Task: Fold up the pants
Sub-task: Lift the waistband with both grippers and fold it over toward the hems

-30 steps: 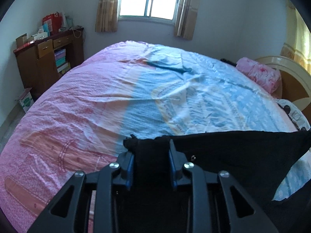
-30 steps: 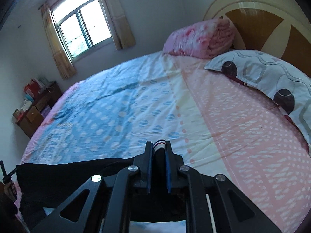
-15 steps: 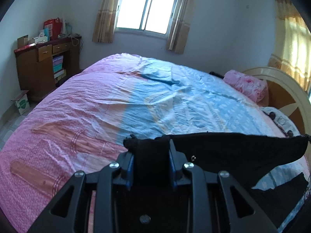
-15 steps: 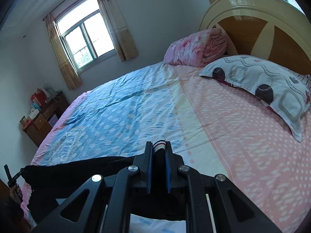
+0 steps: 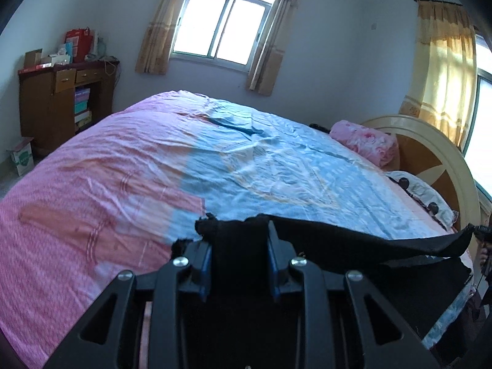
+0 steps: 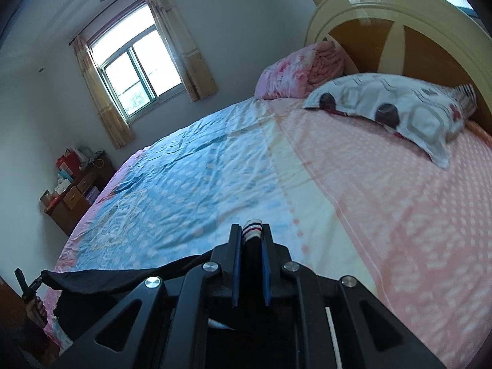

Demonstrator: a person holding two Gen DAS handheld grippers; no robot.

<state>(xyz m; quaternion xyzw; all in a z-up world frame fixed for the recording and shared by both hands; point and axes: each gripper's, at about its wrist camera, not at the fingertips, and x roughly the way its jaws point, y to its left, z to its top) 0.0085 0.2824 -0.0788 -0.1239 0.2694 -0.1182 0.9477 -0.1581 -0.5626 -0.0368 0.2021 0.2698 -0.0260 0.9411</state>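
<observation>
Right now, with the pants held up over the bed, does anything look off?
Nothing serious. The black pants hang stretched between the left claw and the right claw, sagging slightly in the middle. The bedsheet is wrinkled, nothing spilled or damaged.

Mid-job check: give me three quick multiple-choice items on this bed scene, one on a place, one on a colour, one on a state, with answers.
1. Where is the folded pink blanket?
A. by the headboard
B. on the wooden cabinet
C. on the floor

2. What colour are the pants?
A. grey
B. black
C. blue

3. How is the left gripper?
A. open, nothing in it
B. resting on the pillow
C. shut on the pants

Answers: 1 A, it lies against the headboard beside the pillow; 2 B, the cloth is black; 3 C, black cloth fills its jaws.
</observation>
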